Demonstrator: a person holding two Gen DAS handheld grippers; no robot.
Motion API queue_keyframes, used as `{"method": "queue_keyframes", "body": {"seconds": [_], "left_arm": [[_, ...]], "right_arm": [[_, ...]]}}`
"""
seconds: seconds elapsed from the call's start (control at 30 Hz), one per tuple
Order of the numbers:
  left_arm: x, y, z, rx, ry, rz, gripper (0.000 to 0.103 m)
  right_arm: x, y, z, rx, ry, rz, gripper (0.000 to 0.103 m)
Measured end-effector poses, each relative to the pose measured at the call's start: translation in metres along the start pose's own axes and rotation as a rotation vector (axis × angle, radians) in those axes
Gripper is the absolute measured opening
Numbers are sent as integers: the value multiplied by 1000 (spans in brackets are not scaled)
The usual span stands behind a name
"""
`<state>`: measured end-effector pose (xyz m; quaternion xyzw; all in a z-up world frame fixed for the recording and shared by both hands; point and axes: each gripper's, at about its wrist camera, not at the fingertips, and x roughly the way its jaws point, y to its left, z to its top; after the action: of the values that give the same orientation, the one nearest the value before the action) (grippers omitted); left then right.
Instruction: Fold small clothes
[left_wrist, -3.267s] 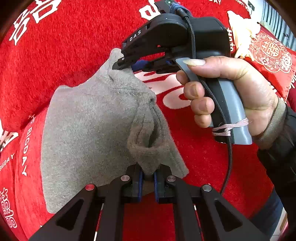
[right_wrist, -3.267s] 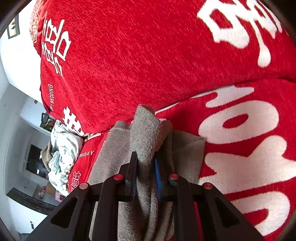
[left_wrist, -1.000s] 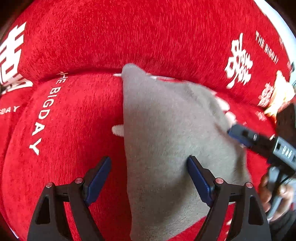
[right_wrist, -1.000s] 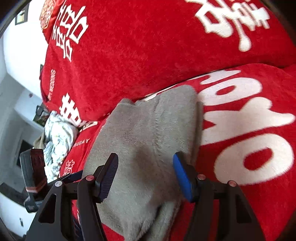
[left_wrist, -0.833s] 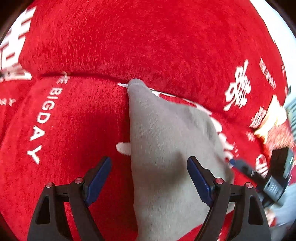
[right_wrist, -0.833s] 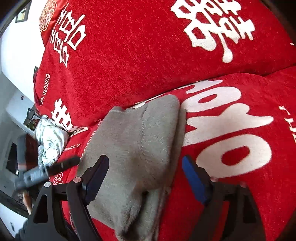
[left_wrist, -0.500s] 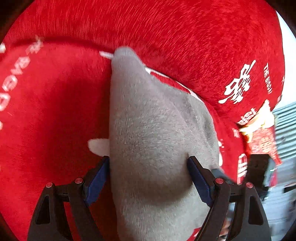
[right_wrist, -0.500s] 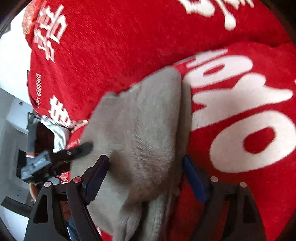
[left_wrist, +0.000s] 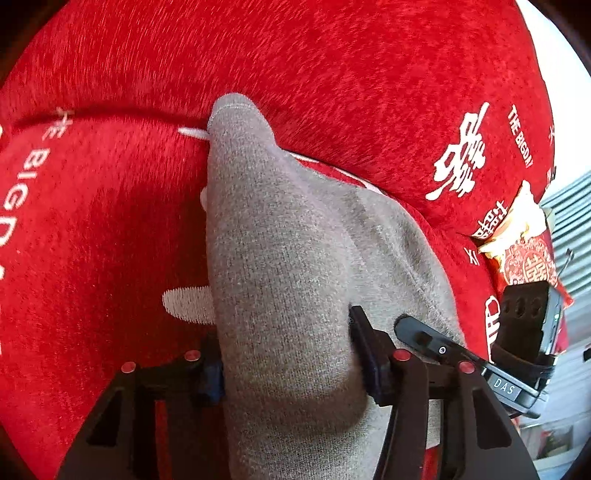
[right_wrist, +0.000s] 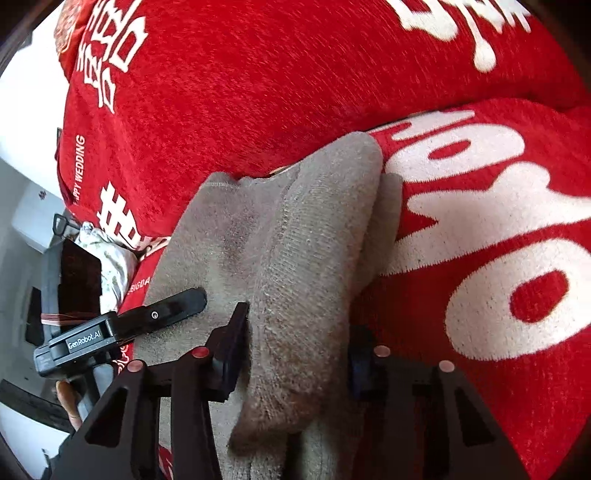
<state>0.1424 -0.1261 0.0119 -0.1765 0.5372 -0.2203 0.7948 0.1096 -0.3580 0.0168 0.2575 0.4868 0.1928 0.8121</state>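
A grey knit garment (left_wrist: 273, 236) lies folded on the red sofa seat (left_wrist: 92, 229), its far corner against the back cushion. My left gripper (left_wrist: 288, 363) straddles the near end of its left fold; the jaws are closing and both blue pads press into the bulging cloth. In the right wrist view the same garment (right_wrist: 295, 229) shows a raised ridge, and my right gripper (right_wrist: 295, 358) is closing on it, the pads touching both sides. One finger of the right gripper (left_wrist: 421, 336) rests on the cloth beside the left one. A finger of the left gripper (right_wrist: 173, 306) shows likewise.
The sofa's red back cushion (left_wrist: 295, 55) with white lettering rises right behind the garment. A red and gold pillow (left_wrist: 524, 254) sits at the far right. A crumpled pale cloth (right_wrist: 110, 258) lies at the sofa's left end. Fingers of a hand (right_wrist: 68, 398) hold the left gripper.
Both grippers let go of the garment, spread wide and came down over its folds. Their jaws have now narrowed onto the cloth, which bunches up between the pads.
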Motion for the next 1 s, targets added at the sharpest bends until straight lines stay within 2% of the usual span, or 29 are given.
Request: {"method": "queue_keyframes", "body": {"seconds": [0.5,1.0], "left_arm": [[-25,-3,-22,54,-27,53,56],[-51,10,-58,46,-45,53,56]], "right_arm": [[-9,24,-12,-62,7,-61,45],[-15,52,-41,-108,10,-81,45]]}}
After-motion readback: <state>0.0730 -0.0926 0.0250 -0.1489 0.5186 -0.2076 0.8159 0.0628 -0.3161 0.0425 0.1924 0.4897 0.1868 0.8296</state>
